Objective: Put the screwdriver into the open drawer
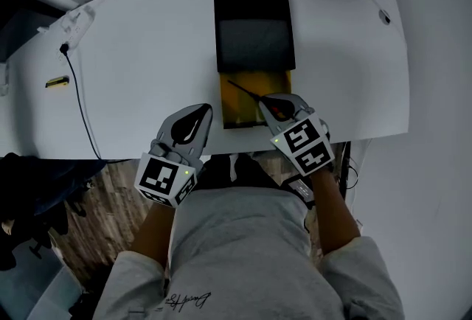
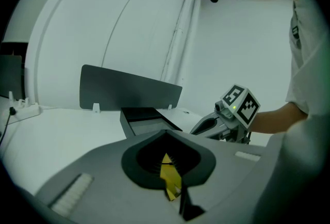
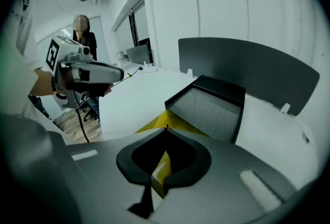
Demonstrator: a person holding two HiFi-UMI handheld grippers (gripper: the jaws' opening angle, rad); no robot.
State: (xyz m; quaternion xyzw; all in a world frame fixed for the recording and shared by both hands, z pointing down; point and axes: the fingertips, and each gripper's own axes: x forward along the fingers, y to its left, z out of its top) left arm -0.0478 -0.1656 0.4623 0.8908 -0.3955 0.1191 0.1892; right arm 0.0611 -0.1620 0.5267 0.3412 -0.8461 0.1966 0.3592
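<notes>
The black drawer unit (image 1: 254, 23) stands mid-table, its yellow drawer (image 1: 240, 101) pulled open toward me. My right gripper (image 1: 267, 102) hovers at the drawer's near right corner, shut on the screwdriver. The thin dark shaft (image 1: 245, 90) points up-left over the drawer, and a bit of red handle shows between the jaws. My left gripper (image 1: 206, 111) is shut on nothing, just left of the drawer's front. In the right gripper view the jaws (image 3: 166, 129) meet over the yellow drawer (image 3: 154, 124). The left gripper view has its jaws (image 2: 167, 132) closed, with the right gripper (image 2: 216, 125) beyond.
The white table (image 1: 133, 53) carries a power strip (image 1: 74, 27) with a black cable (image 1: 81, 105) and a small yellow item (image 1: 57, 81) at far left. A dark divider panel (image 2: 129, 91) stands behind the drawer unit. A person (image 3: 82, 37) stands far off.
</notes>
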